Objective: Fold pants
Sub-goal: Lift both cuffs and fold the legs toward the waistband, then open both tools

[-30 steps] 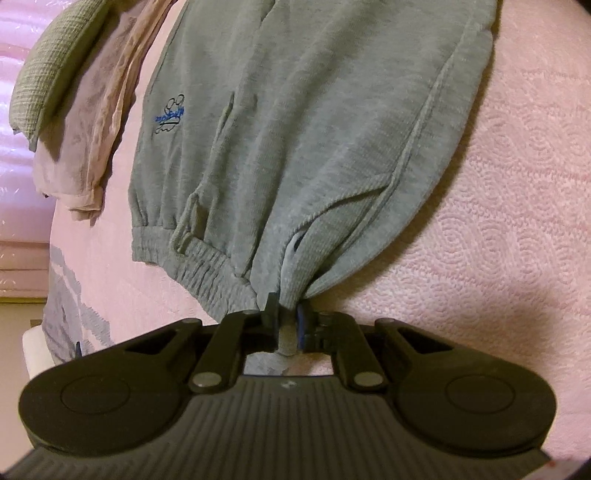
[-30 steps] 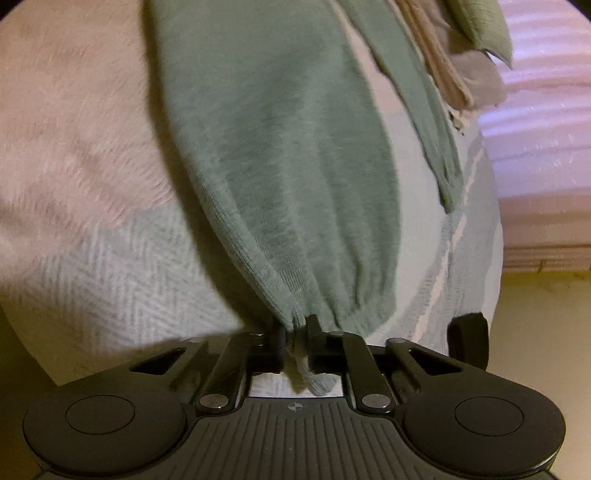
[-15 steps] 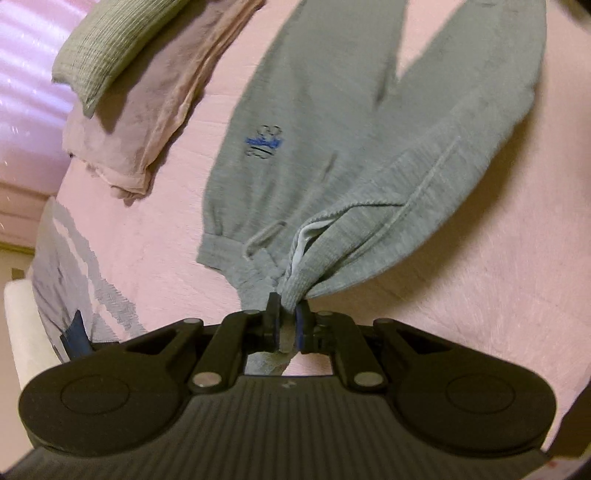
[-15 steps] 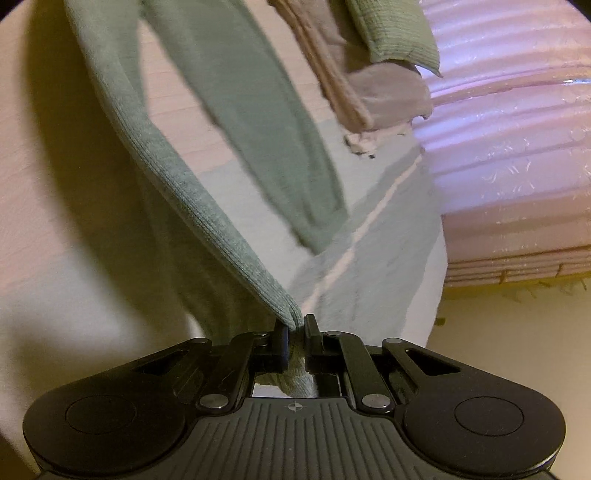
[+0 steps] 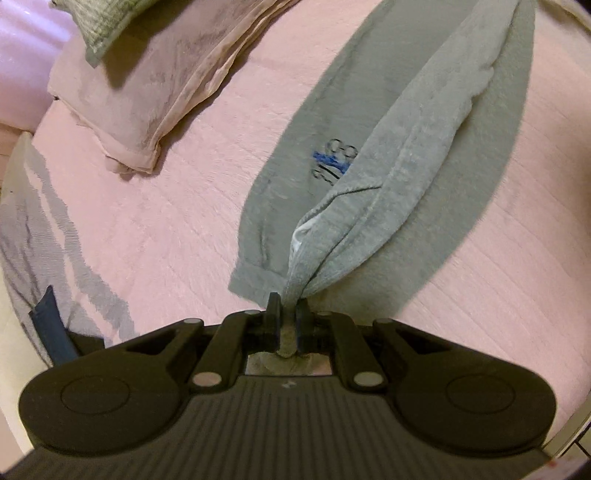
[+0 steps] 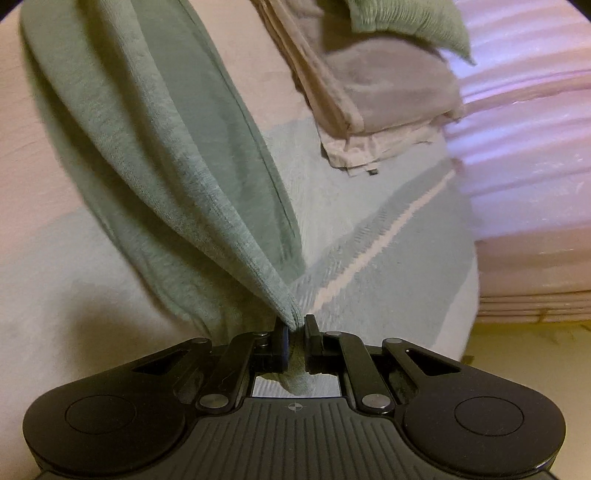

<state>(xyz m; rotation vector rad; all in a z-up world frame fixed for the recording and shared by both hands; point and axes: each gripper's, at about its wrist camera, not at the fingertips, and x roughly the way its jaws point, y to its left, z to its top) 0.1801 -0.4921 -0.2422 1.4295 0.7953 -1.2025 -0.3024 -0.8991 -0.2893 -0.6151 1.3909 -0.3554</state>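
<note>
grey pants (image 5: 406, 177) lifted over pink bedspread (image 5: 166, 221), folded beige cloth (image 5: 159, 92) nearby

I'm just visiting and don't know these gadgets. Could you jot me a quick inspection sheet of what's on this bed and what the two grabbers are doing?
Surface: pink bedspread with a grey striped end.
Job's things: grey sweatpants, blue logo on one leg, partly lifted off the bed, one side drawn over the other.
Clutter: folded pinkish-beige bedding with a green textured cushion on top, beside the pants.
Grippers: left gripper shut on the waistband end; right gripper shut on a leg cuff.
Cables: nothing seen.
Surroundings: pale pink drapery beside the bed; yellowish floor; a dark blue object at the bed's edge, cannot identify.
</note>
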